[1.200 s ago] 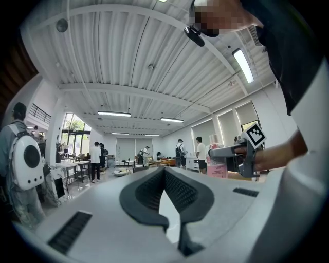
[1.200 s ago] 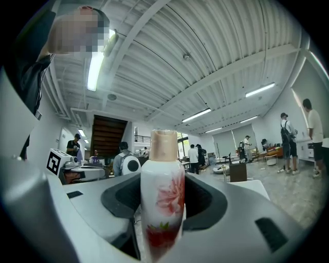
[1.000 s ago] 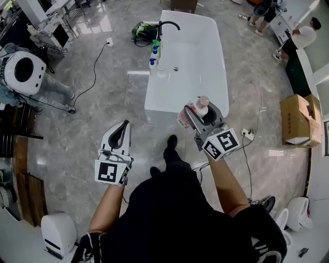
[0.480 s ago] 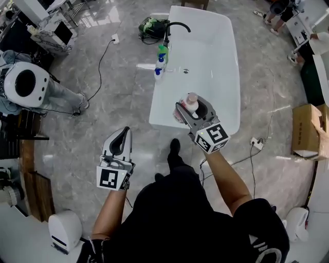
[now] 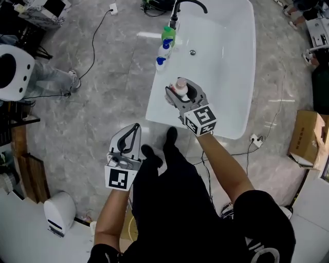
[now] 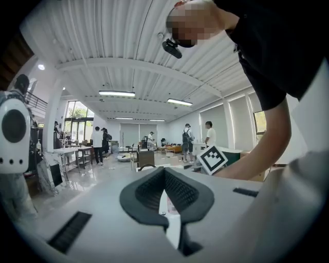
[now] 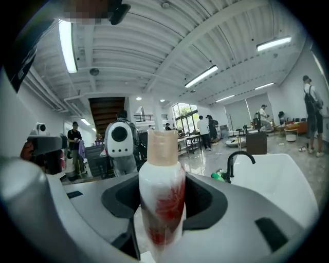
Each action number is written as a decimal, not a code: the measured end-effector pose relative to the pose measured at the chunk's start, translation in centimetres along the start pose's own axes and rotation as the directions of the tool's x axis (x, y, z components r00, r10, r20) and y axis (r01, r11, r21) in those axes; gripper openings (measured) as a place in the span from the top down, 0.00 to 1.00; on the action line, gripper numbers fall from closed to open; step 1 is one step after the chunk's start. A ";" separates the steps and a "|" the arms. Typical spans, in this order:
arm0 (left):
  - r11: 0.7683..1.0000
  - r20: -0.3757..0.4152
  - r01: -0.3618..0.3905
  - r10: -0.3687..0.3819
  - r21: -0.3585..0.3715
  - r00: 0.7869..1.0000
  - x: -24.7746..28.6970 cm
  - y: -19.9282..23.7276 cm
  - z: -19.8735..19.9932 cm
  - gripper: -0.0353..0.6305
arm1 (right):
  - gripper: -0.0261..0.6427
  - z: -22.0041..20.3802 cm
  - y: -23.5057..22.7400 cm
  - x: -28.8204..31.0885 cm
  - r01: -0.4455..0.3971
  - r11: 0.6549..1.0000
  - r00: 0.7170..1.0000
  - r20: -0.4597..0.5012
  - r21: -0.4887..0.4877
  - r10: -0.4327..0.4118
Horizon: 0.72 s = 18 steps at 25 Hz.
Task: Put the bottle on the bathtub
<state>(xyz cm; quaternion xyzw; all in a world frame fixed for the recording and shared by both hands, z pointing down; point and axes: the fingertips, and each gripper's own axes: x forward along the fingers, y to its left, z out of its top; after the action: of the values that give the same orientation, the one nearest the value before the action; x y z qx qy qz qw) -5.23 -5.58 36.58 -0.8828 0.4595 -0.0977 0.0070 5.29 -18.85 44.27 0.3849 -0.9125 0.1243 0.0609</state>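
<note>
A white bottle (image 7: 160, 198) with a red flower print and a beige cap stands upright between the jaws of my right gripper (image 5: 180, 95), which is shut on it. In the head view the bottle (image 5: 180, 87) hangs over the near left part of the white bathtub (image 5: 234, 72), just inside its rim. My left gripper (image 5: 129, 139) is lower left of the tub, over the grey floor, its jaws closed together with nothing in them. In the left gripper view the left gripper (image 6: 165, 198) points out into the hall.
A black faucet (image 5: 187, 6) rises at the tub's far left rim, with a green bottle (image 5: 168, 36) and two blue-capped bottles (image 5: 161, 55) beside it. A cardboard box (image 5: 304, 138) sits on the floor at right. My feet (image 5: 169, 138) stand near the tub's front.
I have stepped closer to the tub. My right gripper carried the bottle forward from in front of the tub's near end to over its near left part. The left gripper stayed low.
</note>
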 end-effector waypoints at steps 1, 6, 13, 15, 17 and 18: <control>1.000 0.016 0.004 -0.003 -0.004 1.000 0.7 0.4 -0.7 0.93 | 0.63 -1.3 -0.6 1.4 0.004 1.000 1.000 -0.011 0.000 -0.004; 0.999 0.043 0.040 -0.039 -0.025 0.998 4.5 2.9 -5.1 0.94 | 0.63 -7.2 -3.2 7.8 0.058 0.998 0.997 -0.043 0.007 -0.058; 0.995 0.061 0.073 -0.069 -0.067 0.996 9.4 6.1 -12.4 0.94 | 0.63 -14.8 -5.4 13.3 0.124 0.992 0.990 -0.069 0.001 -0.124; 0.993 0.060 0.070 -0.064 -0.099 0.996 10.2 6.6 -14.5 0.94 | 0.63 -16.7 -5.8 14.3 0.139 0.990 0.987 -0.076 -0.007 -0.139; 0.990 0.058 0.069 -0.062 -0.125 0.996 10.7 6.8 -16.2 0.94 | 0.63 -18.3 -6.1 15.0 0.145 0.989 0.986 -0.082 -0.013 -0.145; 0.989 0.058 0.071 -0.064 -0.131 0.996 10.9 6.7 -16.9 0.94 | 0.63 -19.0 -6.1 15.4 0.145 0.989 0.986 -0.084 -0.016 -0.146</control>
<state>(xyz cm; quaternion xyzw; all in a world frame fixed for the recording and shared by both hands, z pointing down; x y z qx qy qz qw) -7.65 -17.00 54.31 -0.8986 0.4344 -0.0434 -0.0426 -0.70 -28.33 66.86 0.4445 -0.8792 0.1311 0.1107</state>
